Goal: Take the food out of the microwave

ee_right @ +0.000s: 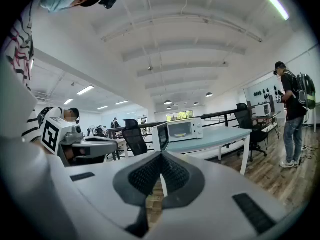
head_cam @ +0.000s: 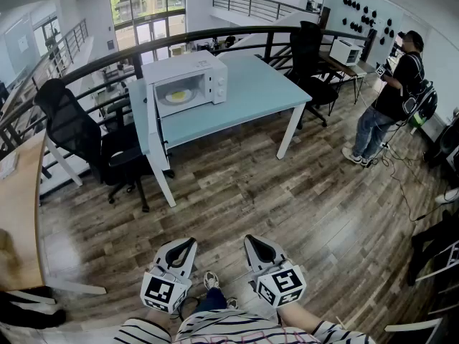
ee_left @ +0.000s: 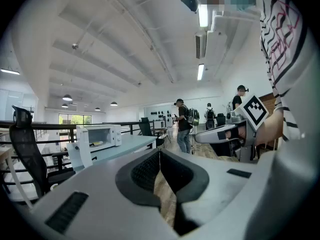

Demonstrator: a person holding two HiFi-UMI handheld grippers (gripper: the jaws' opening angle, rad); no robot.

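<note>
An open-plan office is indicated: pale blue tables [head_cam: 258,92] and black swivel chairs [head_cam: 68,124] are set on a wood-plank floor [head_cam: 287,199], bounded by a black railing [head_cam: 107,61]. Strip lights [ee_left: 200,71] are mounted on a white beamed ceiling, and large windows [head_cam: 147,2] are seen beyond.

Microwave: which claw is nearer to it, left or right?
Left, slightly. The left claw faces the microwave almost straight across the floor; the right claw stands further aside. Both are far off.

Floor [head_cam: 287,210] glossy wood planks; table [head_cam: 259,92] smooth matt top; microwave [head_cam: 188,68] glossy white casing.
</note>
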